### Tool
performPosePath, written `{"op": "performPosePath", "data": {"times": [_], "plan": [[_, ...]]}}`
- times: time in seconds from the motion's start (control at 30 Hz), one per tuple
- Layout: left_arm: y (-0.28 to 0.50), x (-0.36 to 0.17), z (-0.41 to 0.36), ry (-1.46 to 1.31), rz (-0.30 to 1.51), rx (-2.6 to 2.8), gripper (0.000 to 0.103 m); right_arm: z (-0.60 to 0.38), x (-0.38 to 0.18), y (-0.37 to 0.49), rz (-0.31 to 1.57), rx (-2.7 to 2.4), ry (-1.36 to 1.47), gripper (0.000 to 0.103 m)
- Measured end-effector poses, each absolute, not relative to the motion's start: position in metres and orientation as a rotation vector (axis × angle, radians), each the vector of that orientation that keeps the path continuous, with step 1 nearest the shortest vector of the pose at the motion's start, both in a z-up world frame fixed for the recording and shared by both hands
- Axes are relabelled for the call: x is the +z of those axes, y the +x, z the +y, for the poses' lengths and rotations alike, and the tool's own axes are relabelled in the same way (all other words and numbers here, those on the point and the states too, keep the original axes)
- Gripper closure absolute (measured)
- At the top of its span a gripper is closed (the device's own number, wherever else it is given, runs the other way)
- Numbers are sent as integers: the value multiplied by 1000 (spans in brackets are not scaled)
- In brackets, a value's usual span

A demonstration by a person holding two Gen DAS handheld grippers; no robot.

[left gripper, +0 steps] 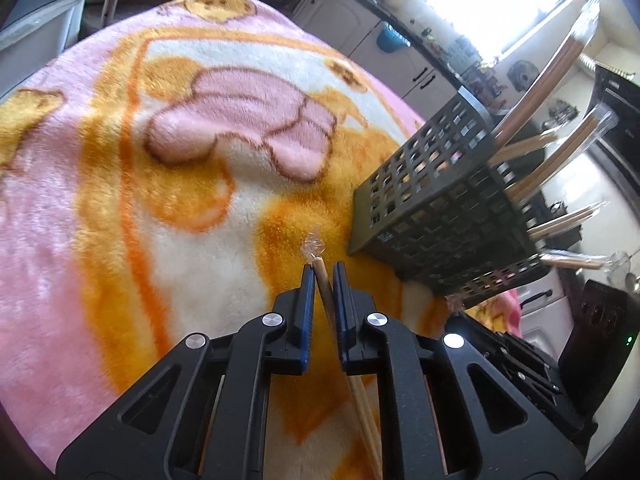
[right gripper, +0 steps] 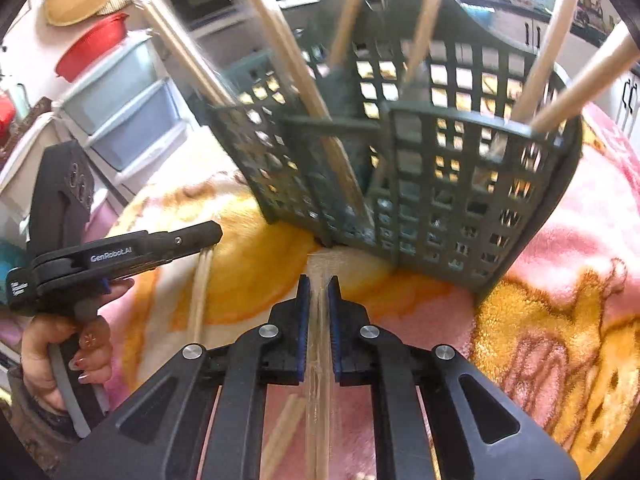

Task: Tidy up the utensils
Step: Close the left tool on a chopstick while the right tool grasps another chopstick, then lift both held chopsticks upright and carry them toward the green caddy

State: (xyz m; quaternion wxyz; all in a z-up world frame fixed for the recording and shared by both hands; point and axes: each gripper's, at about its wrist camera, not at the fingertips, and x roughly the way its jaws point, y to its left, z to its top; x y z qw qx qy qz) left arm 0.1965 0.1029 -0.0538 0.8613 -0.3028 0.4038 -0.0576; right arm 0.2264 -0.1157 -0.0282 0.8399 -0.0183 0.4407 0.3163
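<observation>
A dark green perforated utensil caddy (left gripper: 436, 200) stands on the pink and orange blanket (left gripper: 120, 200), with several wrapped wooden chopsticks (left gripper: 560, 152) sticking out of it. My left gripper (left gripper: 323, 270) is shut on a wrapped chopstick pair (left gripper: 326, 292), just left of the caddy. In the right wrist view the caddy (right gripper: 420, 184) is straight ahead. My right gripper (right gripper: 319, 282) is shut on another wrapped chopstick pair (right gripper: 319, 360), its tip near the caddy's base. The left gripper's body (right gripper: 120, 256) shows at the left, its chopsticks (right gripper: 200, 296) hanging below.
Another chopstick pair (right gripper: 286, 432) lies on the blanket (right gripper: 560, 280) under my right gripper. Plastic drawers (right gripper: 120, 112) and a red bowl (right gripper: 92, 48) stand at the left. Kitchen cabinets (left gripper: 360, 28) and a bright window (left gripper: 492, 0) are behind the blanket.
</observation>
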Motion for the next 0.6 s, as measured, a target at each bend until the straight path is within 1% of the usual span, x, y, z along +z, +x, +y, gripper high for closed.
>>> {"op": "performPosePath", "data": {"times": [0.4, 0.6], "plan": [[162, 9, 105, -603, 688, -164, 99, -125, 28, 189, 782, 758, -22, 94], [152, 34, 96, -578, 623, -202, 100, -137, 65, 173, 664, 787, 8, 98]]}}
